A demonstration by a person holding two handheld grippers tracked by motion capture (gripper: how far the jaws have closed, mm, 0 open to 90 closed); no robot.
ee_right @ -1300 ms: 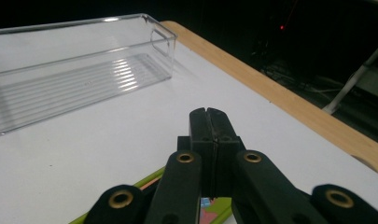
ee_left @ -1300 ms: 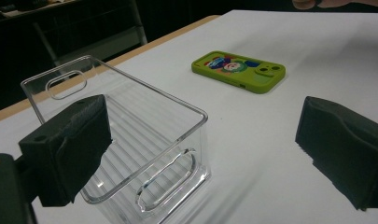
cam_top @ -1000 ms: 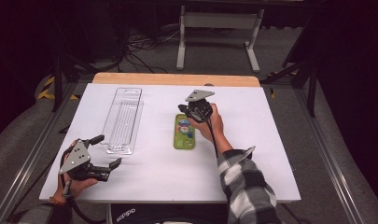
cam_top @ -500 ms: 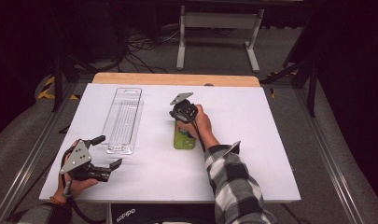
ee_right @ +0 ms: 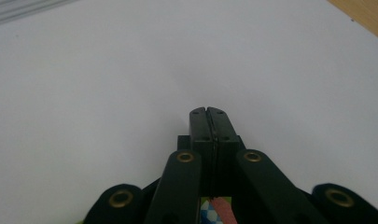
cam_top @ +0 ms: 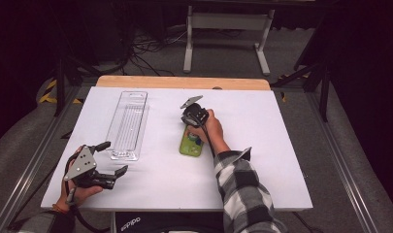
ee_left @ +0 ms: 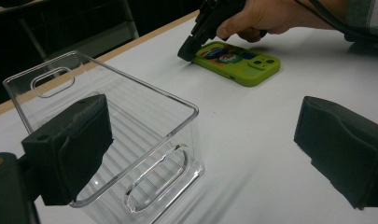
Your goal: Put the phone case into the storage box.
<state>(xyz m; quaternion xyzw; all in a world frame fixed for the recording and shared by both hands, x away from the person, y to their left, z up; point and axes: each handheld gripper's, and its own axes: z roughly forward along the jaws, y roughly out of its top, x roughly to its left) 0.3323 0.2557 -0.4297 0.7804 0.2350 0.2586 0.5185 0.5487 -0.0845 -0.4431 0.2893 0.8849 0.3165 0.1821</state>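
A green phone (cam_top: 191, 144) in a cartoon-print case lies flat at the middle of the white table. My right gripper (cam_top: 187, 122) is shut with nothing in it, its tips down on the table at the phone's far end. The left gripper view shows the phone (ee_left: 238, 63) with those shut tips (ee_left: 187, 50) at its end. In the right gripper view the shut jaws (ee_right: 209, 114) point over bare white table, with a sliver of phone (ee_right: 214, 207) beneath. My left gripper (cam_top: 111, 158) is open at the near left, beside the near end of a clear plastic tray (cam_top: 128, 124).
The clear tray (ee_left: 130, 121) is long and empty and lies lengthwise on the left half of the table. The white tabletop (cam_top: 281, 145) has a wooden strip (cam_top: 184, 82) along its far edge. A metal stand and cables are on the floor beyond.
The right hand has moved left and down, bringing its shut gripper to the phone's far end. The left gripper has stayed where it was.
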